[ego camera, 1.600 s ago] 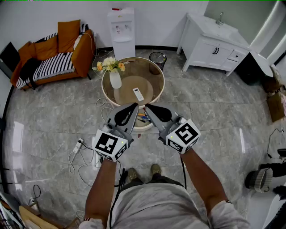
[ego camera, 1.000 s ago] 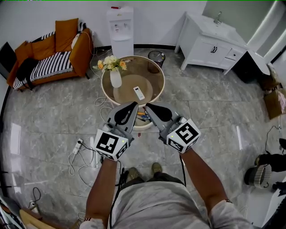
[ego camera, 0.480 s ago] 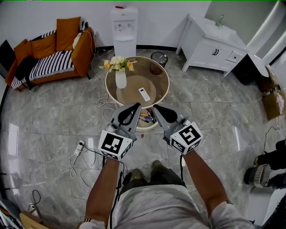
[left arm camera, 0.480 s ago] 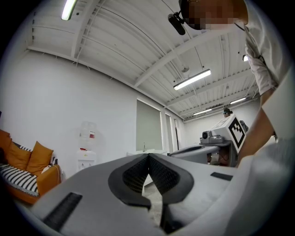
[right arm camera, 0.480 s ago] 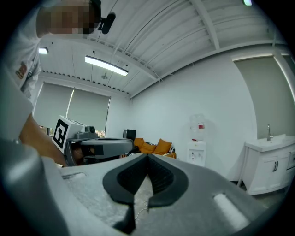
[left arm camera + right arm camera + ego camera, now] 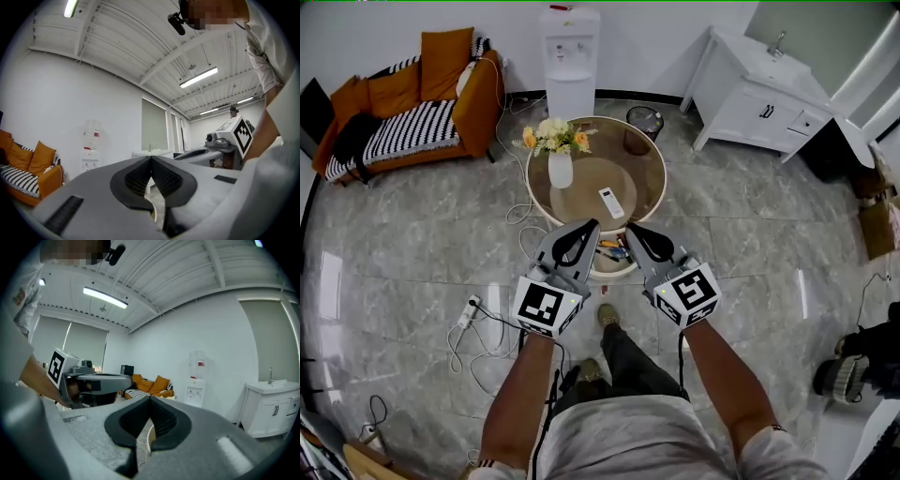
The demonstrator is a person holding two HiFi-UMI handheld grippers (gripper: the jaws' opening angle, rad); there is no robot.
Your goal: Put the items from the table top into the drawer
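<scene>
The left gripper (image 6: 592, 224) has its jaws clenched, ribbed pads meeting at the tip with nothing between them. The right gripper (image 6: 629, 228) is the same: jaws pressed together and empty. Each gripper's own view shows this too – left gripper (image 6: 151, 160), right gripper (image 6: 150, 400).

Both are held out in front of the body on bare forearms, roughly level, marker cubes toward the person. The tips angle in toward each other but stay apart.

Just past and below the two tips sits the open drawer (image 6: 614, 270), with small coloured things inside it. Ahead of the jaws, on the round glass surface (image 6: 531, 186), the remote control (image 6: 611, 202) lies roughly in line with the gap between the grippers. Further ahead, on the left gripper's side, stands a white vase of flowers (image 6: 560, 169).

Compared with the earlier frames, the person has stepped closer, one foot now forward. The tips reach the drawer's near edge – the jaws have stayed clenched throughout.
</scene>
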